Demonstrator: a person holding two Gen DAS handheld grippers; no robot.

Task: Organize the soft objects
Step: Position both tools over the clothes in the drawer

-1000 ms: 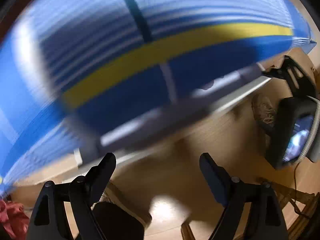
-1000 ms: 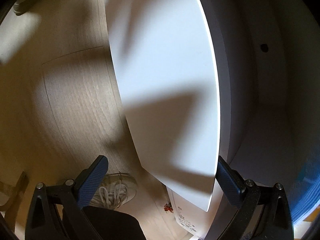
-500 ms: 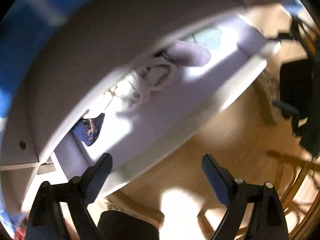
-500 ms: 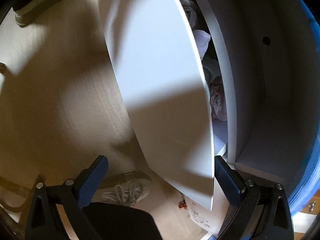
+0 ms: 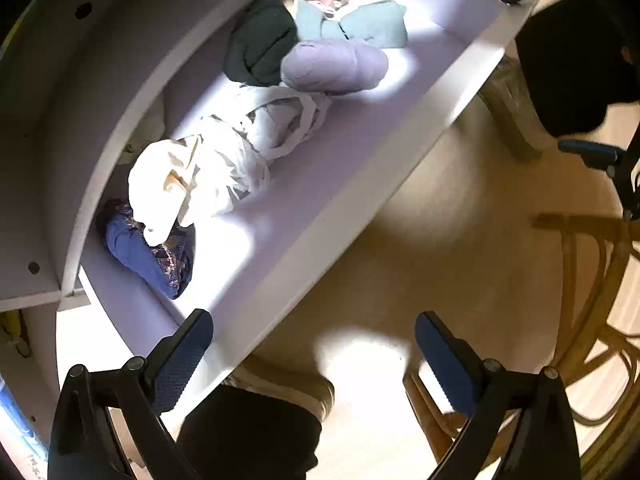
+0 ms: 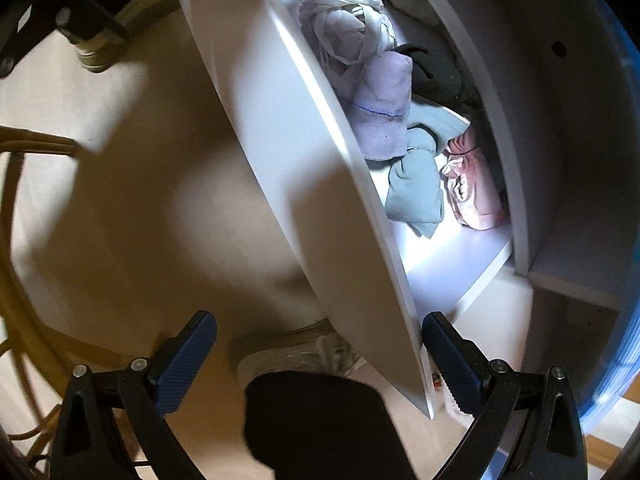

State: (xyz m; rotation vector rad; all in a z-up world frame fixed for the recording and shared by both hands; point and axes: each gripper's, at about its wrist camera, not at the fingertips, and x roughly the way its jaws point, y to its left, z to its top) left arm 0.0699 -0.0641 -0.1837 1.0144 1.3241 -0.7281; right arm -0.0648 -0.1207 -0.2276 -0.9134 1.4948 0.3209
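Both grippers, left gripper (image 5: 312, 354) just widened and right gripper (image 6: 318, 354), gape empty over the drawer (image 5: 360, 184), whose rear clothes (image 5: 224, 168) lie shadowed.

1. Left wrist view: looking steeply down past the left gripper (image 5: 314, 354), drawer (image 5: 360, 168) ahead-left of the jaws.
2. Right wrist view: steeply down past the right gripper (image 6: 318, 354), same drawer (image 6: 304, 184) ahead-right, near.
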